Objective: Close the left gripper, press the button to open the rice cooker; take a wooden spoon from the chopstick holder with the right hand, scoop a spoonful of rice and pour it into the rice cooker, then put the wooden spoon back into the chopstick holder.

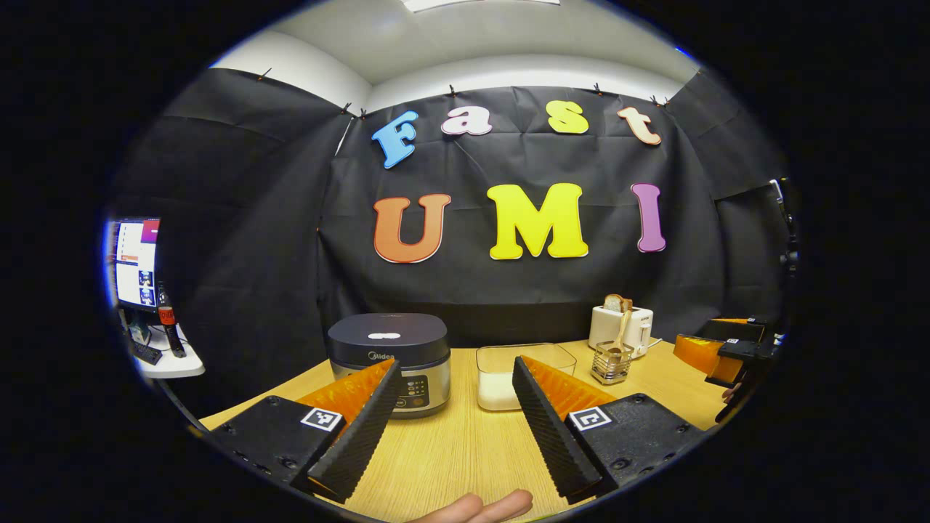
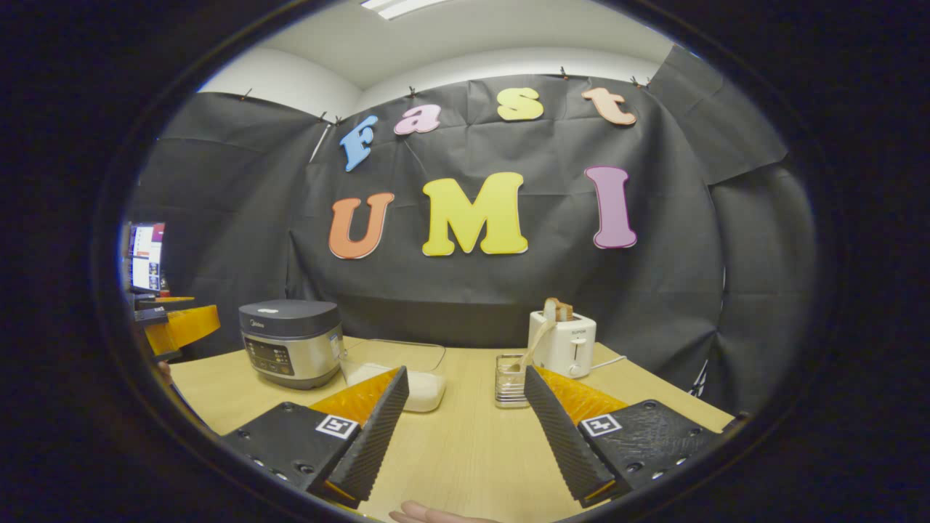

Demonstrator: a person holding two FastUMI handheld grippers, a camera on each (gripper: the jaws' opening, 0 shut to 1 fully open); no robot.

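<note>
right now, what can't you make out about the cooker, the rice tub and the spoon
- Rice cooker: left gripper view, the left claw's finger covers part of its button panel.
- Rice tub: right gripper view, a finger hides its near corner.
- Wooden spoon: its bowl sits down inside the holder, too small to read.

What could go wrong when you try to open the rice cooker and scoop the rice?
1. The left gripper has its jaws open; pressing like that might miss the rice cooker button.
2. The wooden spoon leans in a light chopstick holder; pulling it out could tip the holder.
3. The rice container sits right beside the cooker, so rice may spill on the table.
</note>
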